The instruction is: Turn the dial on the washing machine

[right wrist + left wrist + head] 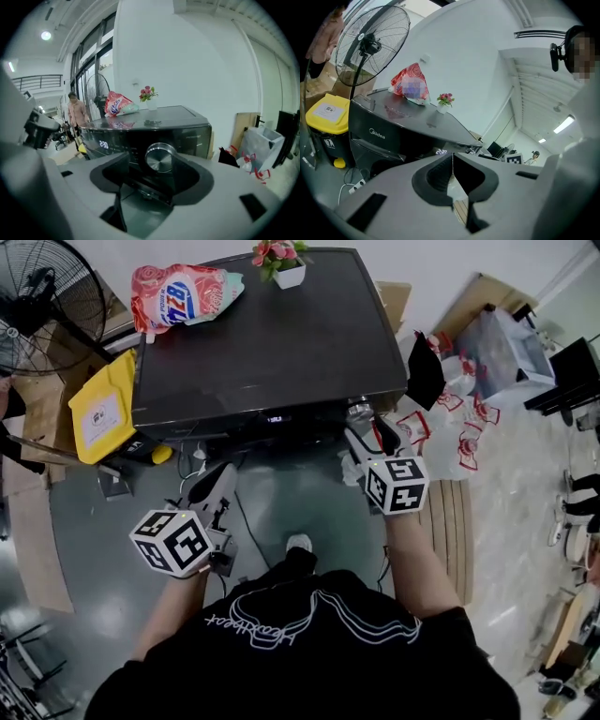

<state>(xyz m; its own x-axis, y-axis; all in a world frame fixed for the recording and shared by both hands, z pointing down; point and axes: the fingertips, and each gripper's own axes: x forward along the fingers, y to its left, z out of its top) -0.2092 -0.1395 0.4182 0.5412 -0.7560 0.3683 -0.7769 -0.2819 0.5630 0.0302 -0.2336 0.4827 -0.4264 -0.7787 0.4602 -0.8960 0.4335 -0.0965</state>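
The dark front-loading washing machine (272, 334) stands ahead of me, its lit display (275, 418) on the front panel. Its silver dial (360, 412) is at the panel's right end. My right gripper (368, 427) reaches up to it. In the right gripper view the dial (160, 157) lies between the tips of the right gripper (153, 159), close to the right jaw with a gap on the left, so the jaws stand open. My left gripper (221, 472) hangs lower left, away from the machine. In its own view the left gripper (452, 161) is shut on nothing.
On the machine's top lie a pink detergent bag (183, 294) and a small flower pot (284, 263). A yellow bin (103, 409) and a standing fan (47, 301) are to the left. White plastic bags (464, 432) and boxes crowd the floor on the right.
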